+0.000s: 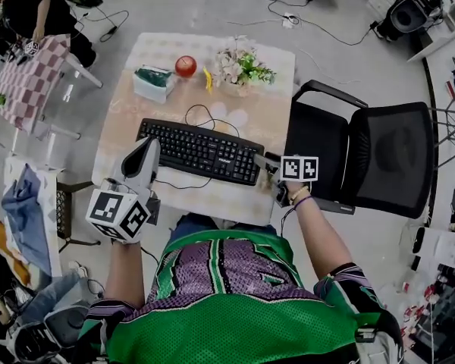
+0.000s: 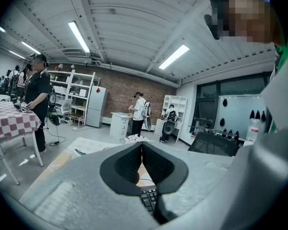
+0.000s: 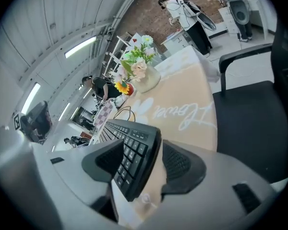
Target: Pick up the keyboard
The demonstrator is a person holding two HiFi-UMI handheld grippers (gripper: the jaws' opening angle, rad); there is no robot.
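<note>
Straddling keyboard end, parted right gripper fingers; keys partly hidden

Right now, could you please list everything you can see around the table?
keyboard: one, black, middle of the table
table: one, beige cloth, before the person
round thing: one, red, far side of the table
flowers: one bunch, pink and green, right of the round thing
box: one, green and white, left of the round thing
chair: one, black, right of the table
checked table: one, pink and white, far left
left claw: grey, shut, by the keyboard's left end
right claw: grey, open around the keyboard's right end
</note>
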